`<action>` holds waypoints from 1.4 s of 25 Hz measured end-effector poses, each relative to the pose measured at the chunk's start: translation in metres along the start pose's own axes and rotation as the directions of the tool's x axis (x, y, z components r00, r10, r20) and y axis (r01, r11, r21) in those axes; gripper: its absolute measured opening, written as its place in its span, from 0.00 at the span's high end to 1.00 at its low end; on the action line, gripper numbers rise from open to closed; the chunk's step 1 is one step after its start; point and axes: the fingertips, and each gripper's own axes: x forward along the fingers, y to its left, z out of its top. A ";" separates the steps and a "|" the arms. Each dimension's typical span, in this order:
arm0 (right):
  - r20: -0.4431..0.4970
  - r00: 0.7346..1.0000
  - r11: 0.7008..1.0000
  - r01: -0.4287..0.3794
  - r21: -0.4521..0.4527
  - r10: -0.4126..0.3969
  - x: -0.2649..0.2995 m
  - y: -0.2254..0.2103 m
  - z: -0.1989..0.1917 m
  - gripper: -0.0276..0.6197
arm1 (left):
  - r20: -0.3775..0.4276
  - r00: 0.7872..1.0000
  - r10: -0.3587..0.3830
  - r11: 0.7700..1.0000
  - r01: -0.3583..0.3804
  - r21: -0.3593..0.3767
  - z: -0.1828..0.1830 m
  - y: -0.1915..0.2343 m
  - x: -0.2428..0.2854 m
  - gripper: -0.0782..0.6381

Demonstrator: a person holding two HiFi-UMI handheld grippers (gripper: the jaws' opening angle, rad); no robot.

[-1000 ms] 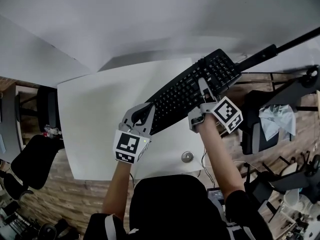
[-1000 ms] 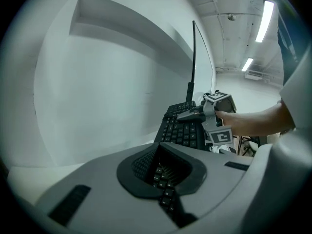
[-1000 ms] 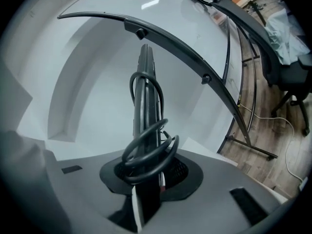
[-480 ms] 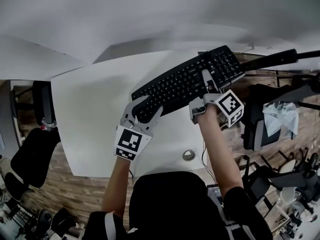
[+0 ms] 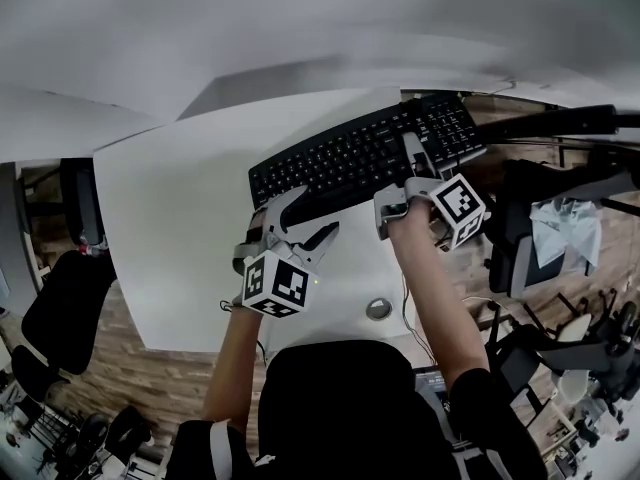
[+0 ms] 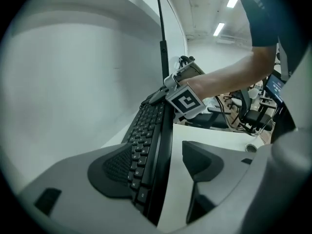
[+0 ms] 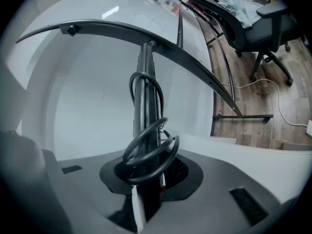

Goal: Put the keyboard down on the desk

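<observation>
The black keyboard [image 5: 360, 158] lies across the back right part of the white desk [image 5: 180, 218]. My left gripper [image 5: 315, 211] sits at the keyboard's near left corner. Its jaws are opening and stand wide. In the left gripper view the keyboard's left end [image 6: 148, 130] runs between the two pads of this gripper [image 6: 158, 162], and the right pad stands clear of it. My right gripper [image 5: 408, 158] is shut on the keyboard's front edge towards its right end. In the right gripper view that gripper [image 7: 146, 189] clamps the thin keyboard [image 7: 145, 82], beside its coiled black cable [image 7: 148, 150].
A round cable grommet [image 5: 377, 310] sits in the desk near its front edge. A black office chair [image 5: 60, 298] stands left of the desk, and another chair [image 5: 530, 238] holding pale cloth stands on the right. A black bar [image 5: 560, 120] crosses behind the keyboard's right end.
The keyboard swung from a steep diagonal to nearly level across the desk. My left gripper went from shut on its left end to wide open and drew back slightly. The right grip is unchanged.
</observation>
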 end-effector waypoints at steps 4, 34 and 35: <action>-0.011 1.000 0.999 0.011 0.034 -0.010 0.006 -0.006 -0.008 0.78 | -0.051 0.997 0.049 0.997 -0.046 0.065 -0.015 0.007 0.009 0.45; -0.267 0.963 0.998 0.050 0.032 -0.040 0.048 -0.017 -0.044 0.79 | -0.166 0.982 0.091 0.990 -0.071 0.121 -0.044 0.061 0.028 0.55; -0.275 0.961 0.999 0.043 0.033 -0.032 0.047 -0.015 -0.046 0.79 | -0.167 0.981 0.094 0.990 -0.075 0.120 -0.044 0.062 0.029 0.55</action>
